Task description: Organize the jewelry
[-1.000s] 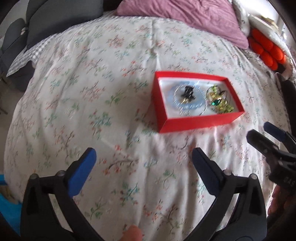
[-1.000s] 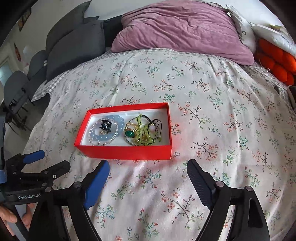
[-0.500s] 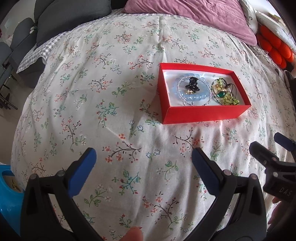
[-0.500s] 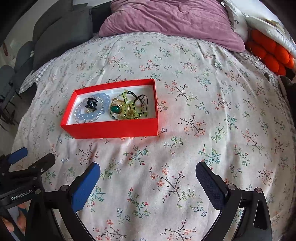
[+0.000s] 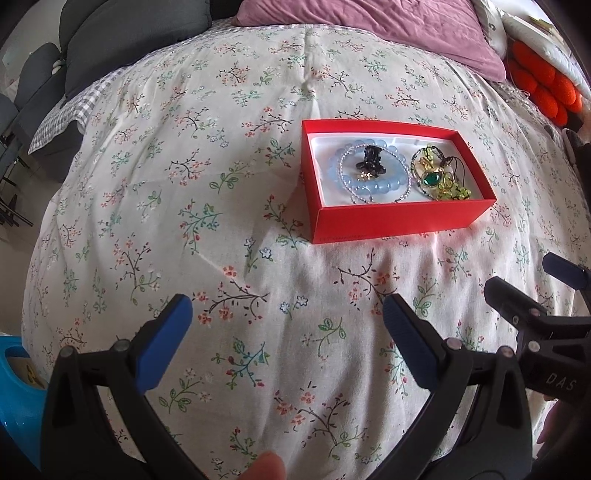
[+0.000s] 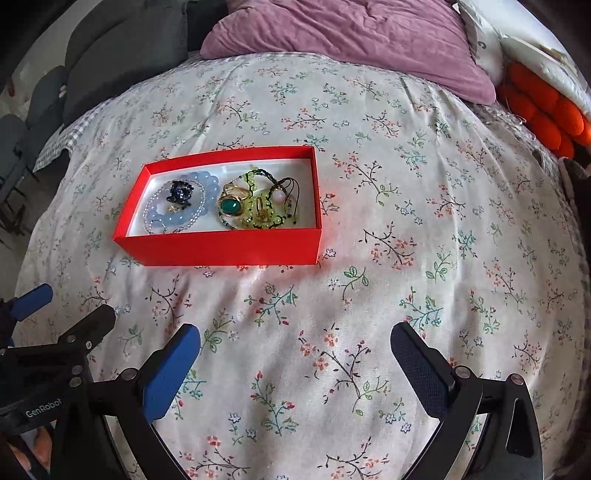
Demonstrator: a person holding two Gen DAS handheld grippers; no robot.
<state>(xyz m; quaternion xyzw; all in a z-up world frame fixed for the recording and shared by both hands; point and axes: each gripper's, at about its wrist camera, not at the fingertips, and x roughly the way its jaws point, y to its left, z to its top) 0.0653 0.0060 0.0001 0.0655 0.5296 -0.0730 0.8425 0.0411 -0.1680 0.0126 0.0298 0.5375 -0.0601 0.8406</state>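
A red box [image 5: 399, 220] [image 6: 221, 246] with a white lining lies on the flowered bedspread. Inside it are a pale blue bead bracelet [image 5: 373, 186] [image 6: 208, 184], a dark charm [image 5: 370, 159] [image 6: 181, 192], a green-stone ring [image 5: 430, 180] [image 6: 229, 205] and a green corded bracelet [image 6: 266, 218]. My left gripper [image 5: 286, 319] stands open over the cloth, short of the box, with nothing between its fingers. My right gripper [image 6: 295, 349] is open too, empty, over the cloth in front of the box's right end. Each gripper shows at the edge of the other's view.
A mauve pillow [image 6: 354, 40] and dark grey cushions [image 5: 133, 29] lie at the head of the bed. Orange round cushions [image 6: 543, 110] sit at the far right. A blue object [image 5: 14, 384] shows at the bed's left edge.
Both views have tipped downward, so the box sits higher and farther in the pictures. The right gripper's fingers have spread wider. The jewelry in the box has not moved.
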